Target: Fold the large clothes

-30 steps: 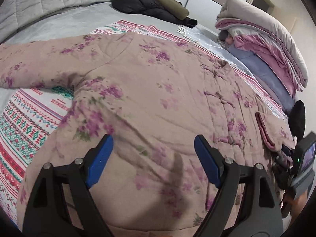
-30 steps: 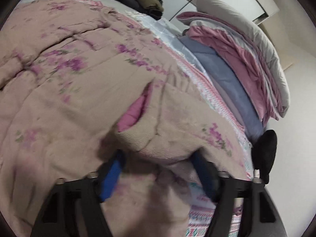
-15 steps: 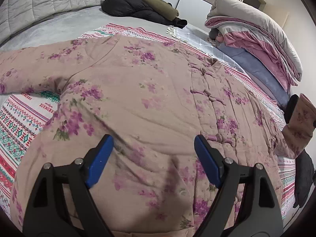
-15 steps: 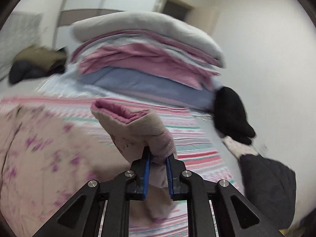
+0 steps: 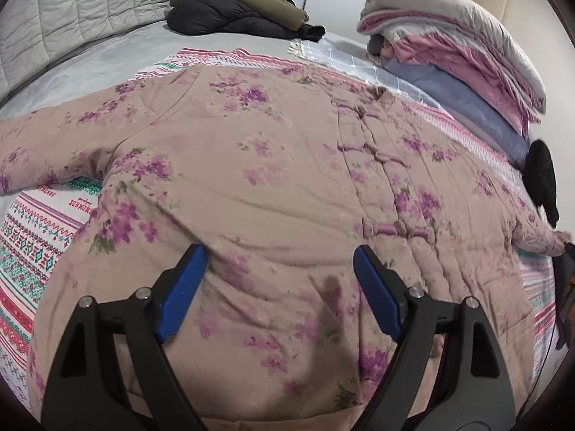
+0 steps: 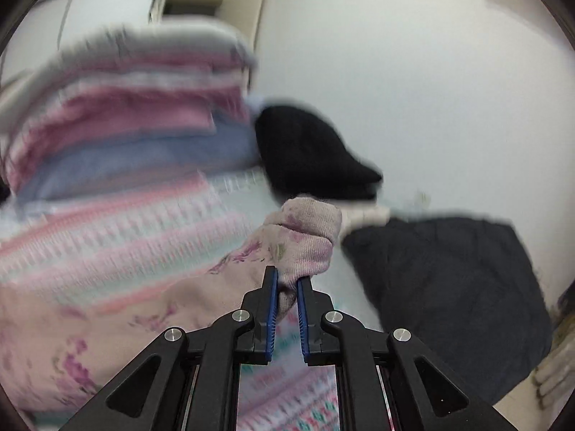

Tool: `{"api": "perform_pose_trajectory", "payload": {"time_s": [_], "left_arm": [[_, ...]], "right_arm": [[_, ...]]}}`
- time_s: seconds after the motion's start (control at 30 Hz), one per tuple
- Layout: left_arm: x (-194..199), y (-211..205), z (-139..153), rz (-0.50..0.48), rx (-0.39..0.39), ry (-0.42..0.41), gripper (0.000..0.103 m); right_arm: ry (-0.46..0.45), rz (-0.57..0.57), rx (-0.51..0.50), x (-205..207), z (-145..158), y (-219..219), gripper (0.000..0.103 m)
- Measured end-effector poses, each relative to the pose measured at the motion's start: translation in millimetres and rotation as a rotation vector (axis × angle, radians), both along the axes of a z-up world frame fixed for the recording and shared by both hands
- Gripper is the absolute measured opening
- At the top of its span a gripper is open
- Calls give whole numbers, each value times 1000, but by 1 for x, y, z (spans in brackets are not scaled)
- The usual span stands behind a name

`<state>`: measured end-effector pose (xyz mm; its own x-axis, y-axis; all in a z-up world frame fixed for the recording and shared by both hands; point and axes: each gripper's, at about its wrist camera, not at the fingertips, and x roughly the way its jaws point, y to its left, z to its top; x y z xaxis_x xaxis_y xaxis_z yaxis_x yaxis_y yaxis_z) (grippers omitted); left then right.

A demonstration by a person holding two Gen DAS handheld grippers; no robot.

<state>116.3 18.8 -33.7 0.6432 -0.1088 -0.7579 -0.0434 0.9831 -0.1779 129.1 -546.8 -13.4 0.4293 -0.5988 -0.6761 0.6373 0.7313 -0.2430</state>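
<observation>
The padded floral jacket [image 5: 273, 165] is lying flat, front side up, on a striped blanket [image 5: 32, 237] that is covering the bed [image 5: 107, 61]. Its row of knot buttons is running from about 12 o'clock down toward 4 o'clock in the left wrist view. One sleeve is stretching out to 9 o'clock and is cut off by the picture edge. The other sleeve is reaching to 3 o'clock, where its cuff [image 6: 305, 237] is being held by the right gripper [image 6: 286, 300]; only a dark corner of that tool is showing there.

In the right wrist view the blue pads are pressing on a fold of the cuff, closed tightly after just finishing their closing. This picture is strongly blurred, so the pattern and edges are hard to make out.

The left gripper [image 5: 278, 287] is hovering over the lower part of the jacket with its jaws wide apart and nothing between them. Whether the tips are touching the cloth I cannot tell.

At 1 o'clock a pile of folded quilts [image 5: 463, 46] is resting, and at 12 o'clock some dark coats [image 5: 233, 14].
</observation>
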Motion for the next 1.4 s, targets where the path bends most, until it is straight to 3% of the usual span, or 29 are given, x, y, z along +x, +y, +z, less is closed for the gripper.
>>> {"api": "perform_pose_trajectory", "payload": {"time_s": [0.07, 0.13, 0.23, 0.27, 0.3, 0.37, 0.4, 0.5, 0.57, 0.77, 0.83, 0.87, 0.9, 0.93, 1.0, 1.1, 1.17, 1.23, 1.3, 1.33, 1.4], "left_arm": [[0, -5, 2, -30, 40, 15, 84], [1, -8, 9, -58, 72, 31, 84], [5, -17, 28, -118, 96, 15, 84], [9, -26, 37, -158, 105, 8, 84], [12, -33, 42, -184, 112, 4, 84], [22, -52, 51, -247, 117, -12, 84], [30, -69, 55, -299, 115, -21, 84], [55, -112, 56, -401, 91, -32, 84], [72, -151, 51, -469, 81, -53, 83], [104, -249, 33, -647, 36, -90, 65], [110, -278, 25, -703, 34, -99, 53], [113, -295, 21, -740, 31, -108, 46], [115, -305, 19, -764, 27, -117, 42], [117, -315, 17, -785, 20, -126, 37], [119, -330, 16, -828, -25, -149, 36], [124, -355, -4, -909, -73, -92, 36], [124, -370, -27, -941, -35, -19, 36], [121, -372, -33, -947, -21, -34, 36], [121, -365, -23, -946, -51, -20, 36], [120, -363, -19, -952, -51, -16, 36], [120, -361, -8, -965, -49, -26, 36]], "right_arm": [[118, -18, 65, -16, -50, 1, 10], [158, 2, 107, -39, -76, 7, 11], [79, 49, 194, -70, -61, 13, 18], [52, 51, 242, -77, -53, 13, 25], [25, 48, 298, -88, -39, 7, 44], [-36, 24, 320, -109, -12, -3, 71], [-80, 23, 297, -120, 4, -7, 75], [-151, 58, 320, -129, 31, -23, 75], [-147, 85, 357, -116, 31, -25, 75], [-4, 66, 409, -51, -28, -42, 73], [21, 33, 417, -40, -50, -49, 53], [23, 32, 438, -30, -60, -62, 32], [11, 36, 451, -31, -65, -63, 22], [-8, 49, 435, -33, -61, -63, 19], [-46, 95, 299, -31, -41, -56, 16], [-125, 141, 66, -37, -6, -36, 16], [-55, 152, -10, -25, -15, -32, 17], [84, 132, 21, -12, -44, -34, 22], [135, 90, 37, -11, -52, -36, 35], [100, 70, 9, -18, -41, -33, 42], [20, 39, -24, -31, -16, -28, 65]]}}
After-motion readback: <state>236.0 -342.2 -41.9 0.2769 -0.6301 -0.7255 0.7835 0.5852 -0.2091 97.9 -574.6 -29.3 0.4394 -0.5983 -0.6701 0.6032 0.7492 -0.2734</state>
